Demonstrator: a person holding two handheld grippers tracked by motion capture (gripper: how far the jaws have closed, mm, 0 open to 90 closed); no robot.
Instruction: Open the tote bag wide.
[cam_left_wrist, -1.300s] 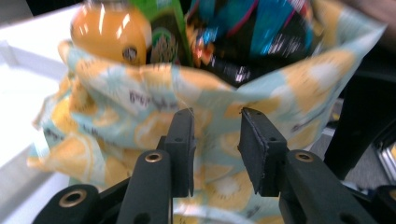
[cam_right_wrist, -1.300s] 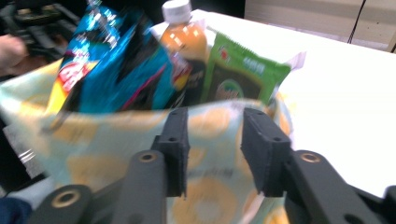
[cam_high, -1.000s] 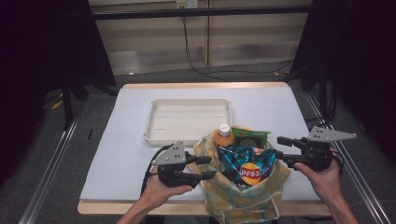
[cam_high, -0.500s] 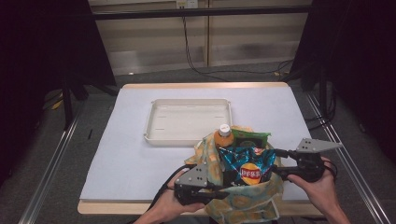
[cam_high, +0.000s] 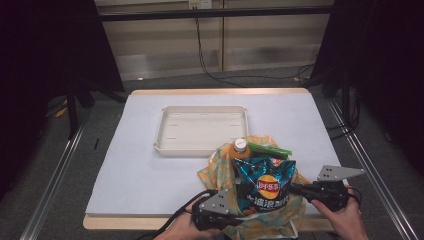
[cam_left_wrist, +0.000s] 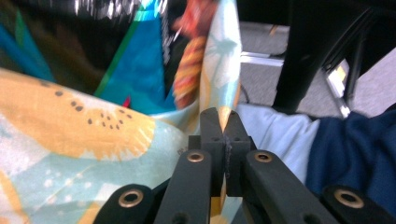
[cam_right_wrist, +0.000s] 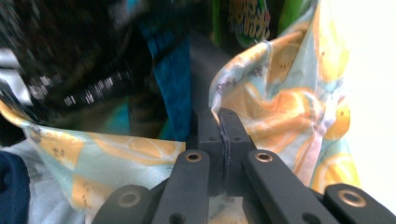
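Note:
A cloth bag printed with orange slices sits at the table's front edge. It holds a blue chips bag, an orange bottle and a green packet. My left gripper is at the bag's front left, shut on the bag's rim. In the left gripper view the cloth is pinched between the closed jaws. My right gripper grips the right rim; its jaws have just been closing, and the fabric now runs between them. The chips bag looms behind the cloth.
A shallow white tray stands behind the bag near the table's middle. The white tabletop spreads out to the left. Metal rails flank both sides. A person's blue sleeve lies beyond the left jaws.
Both hands have come down and nearer the front edge. The grippers now clamp the bag's rim on either side, and the bag's mouth sits lower around the chips bag.

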